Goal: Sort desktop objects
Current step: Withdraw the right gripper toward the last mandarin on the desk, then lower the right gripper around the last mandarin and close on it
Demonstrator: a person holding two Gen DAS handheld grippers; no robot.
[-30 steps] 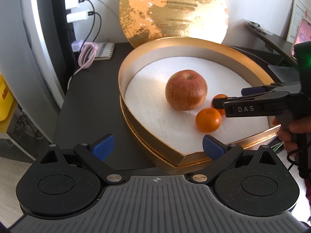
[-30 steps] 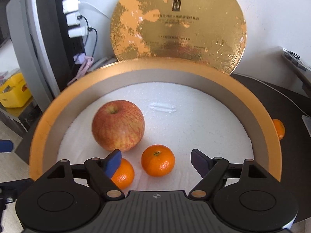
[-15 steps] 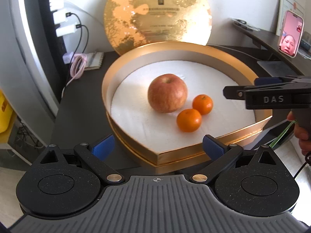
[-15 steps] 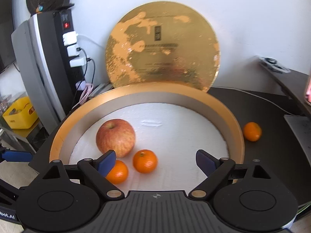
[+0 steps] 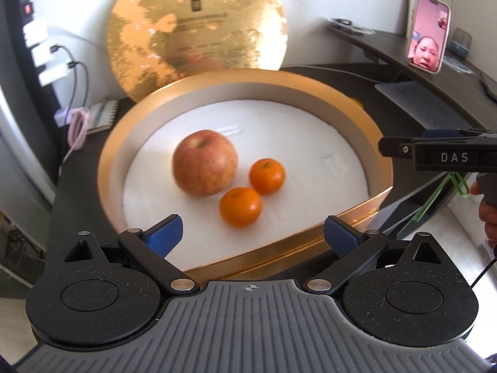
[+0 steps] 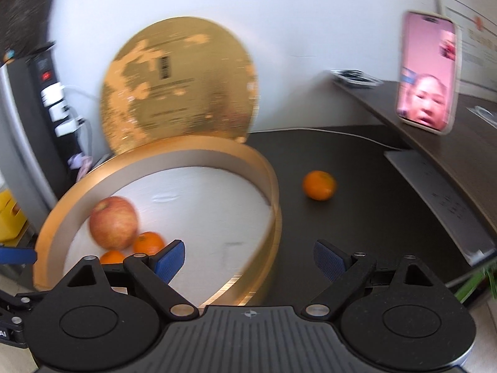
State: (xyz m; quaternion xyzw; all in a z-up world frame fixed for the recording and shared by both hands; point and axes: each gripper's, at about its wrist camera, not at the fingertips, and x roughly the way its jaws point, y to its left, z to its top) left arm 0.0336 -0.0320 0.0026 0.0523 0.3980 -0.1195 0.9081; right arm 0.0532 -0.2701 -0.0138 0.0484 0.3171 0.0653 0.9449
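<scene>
Left claw [image 5: 251, 233] and right claw [image 6: 250, 259] both agape, nothing between.

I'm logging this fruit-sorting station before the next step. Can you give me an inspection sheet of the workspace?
Surface: dark desk, mostly taken up by the box.
Job's things: round gold box holds an apple and two tangerines; a third tangerine lies on the desk outside it.
Clutter: gold lid leaning on the wall; notebook; phone on the side shelf.
Grippers: left gripper open, empty; right gripper open, empty, its jaws just widened.
Cables: pink cable; chargers in a power strip.
Surroundings: white wall.
</scene>
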